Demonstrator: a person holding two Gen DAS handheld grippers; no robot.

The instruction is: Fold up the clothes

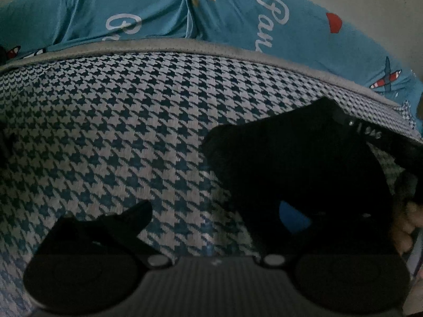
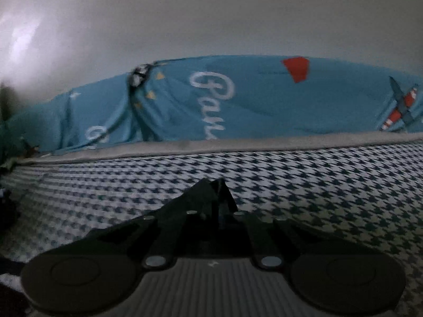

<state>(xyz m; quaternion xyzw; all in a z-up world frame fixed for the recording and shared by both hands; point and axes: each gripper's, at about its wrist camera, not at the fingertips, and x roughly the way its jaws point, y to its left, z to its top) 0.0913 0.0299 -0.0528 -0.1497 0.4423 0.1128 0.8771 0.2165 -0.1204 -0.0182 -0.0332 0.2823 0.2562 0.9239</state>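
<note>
A blue-and-white houndstooth garment (image 1: 119, 121) with a grey hem (image 1: 158, 46) lies spread flat and fills most of both views (image 2: 317, 190). My left gripper (image 1: 214, 208) hovers close over it and stands open. Only its left finger (image 1: 127, 219) shows. A large black body, the right gripper's housing (image 1: 304, 163), covers the other finger, and a person's fingers (image 1: 407, 227) hold it at the right edge. In the right wrist view my right gripper (image 2: 214, 185) lies low over the cloth with its fingertips together. No fabric shows between them.
A teal bedsheet (image 1: 224, 15) with white script, red shapes and small planes lies beyond the grey hem (image 2: 238, 142), with a fold running across it (image 2: 137, 97). A pale wall (image 2: 211, 21) rises behind the bed.
</note>
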